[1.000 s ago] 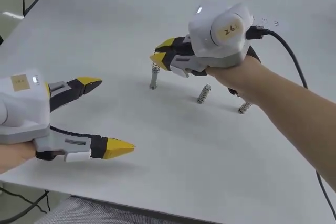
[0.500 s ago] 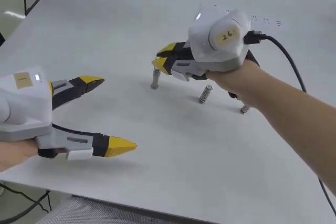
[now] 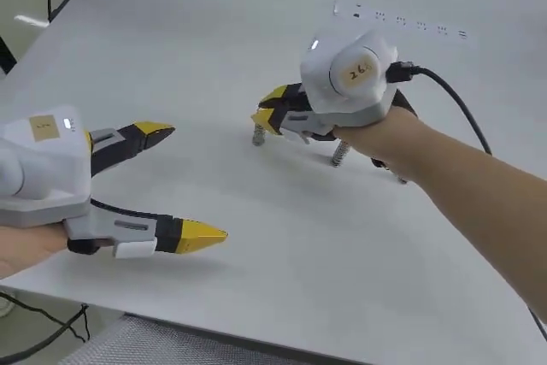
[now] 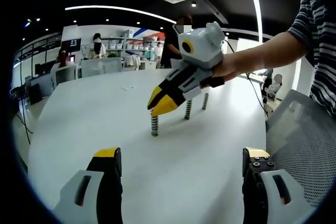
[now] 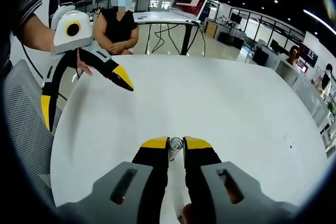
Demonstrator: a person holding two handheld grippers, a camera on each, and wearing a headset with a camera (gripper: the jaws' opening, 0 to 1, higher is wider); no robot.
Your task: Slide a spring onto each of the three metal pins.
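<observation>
two grippers, one spring pinched

nearest me, my left gripper (image 3: pixel 188 182) hangs low over the white table (image 3: pixel 282 279), jaws spread wide and holding nothing. beyond it, my right gripper (image 3: pixel 267 110) reaches in on a level forearm, its tips angled down and pressed together on a spring (image 5: pixel 176 149) standing upright on the table. i judge the spring light, bouncy and slippery, best nipped across its top coils. farther back stand a second spring (image 4: pixel 187 109) and a third spring (image 4: pixel 205 100).

The head view looks down from close above the plain white tabletop (image 3: pixel 282 297); the two gripper views skim low across it, facing each other — all share one coiled-spring metal pin (image 3: pixel 258 134).
</observation>
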